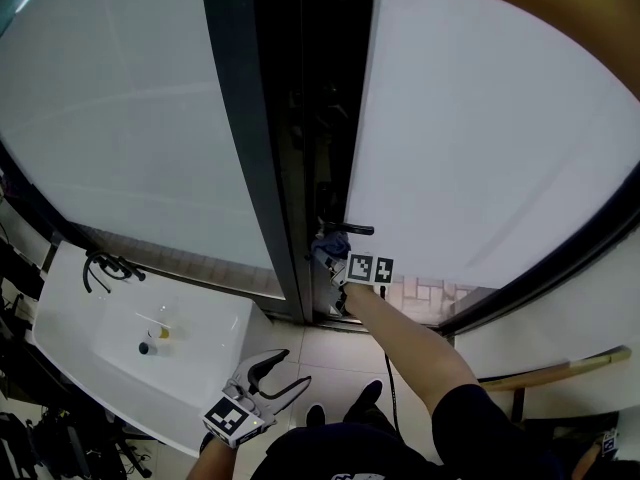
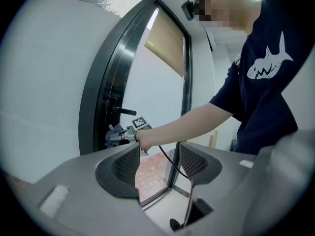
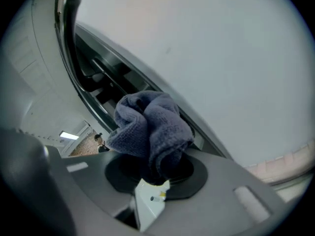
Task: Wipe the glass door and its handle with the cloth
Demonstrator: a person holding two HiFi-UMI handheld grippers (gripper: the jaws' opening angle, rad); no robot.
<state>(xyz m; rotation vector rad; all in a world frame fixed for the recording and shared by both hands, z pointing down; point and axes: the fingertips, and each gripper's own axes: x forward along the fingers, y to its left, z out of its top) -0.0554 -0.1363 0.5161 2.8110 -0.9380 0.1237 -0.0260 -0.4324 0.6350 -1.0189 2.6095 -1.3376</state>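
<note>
Left tool [image 1: 294, 366] gapes; right tool [image 3: 152, 170] grips cloth [image 3: 150, 127] beneath handle [image 1: 352, 229].

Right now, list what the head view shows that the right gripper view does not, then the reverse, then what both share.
Only the head view: the white sink with its dark faucet at lower left, and the left gripper held low, fingers apart, empty.
Only the right gripper view: the bunched folds of the blue cloth up close, pinched between the fingers of the right gripper.
Both: the cloth held up to the glass door, next to its dark edge.
</note>
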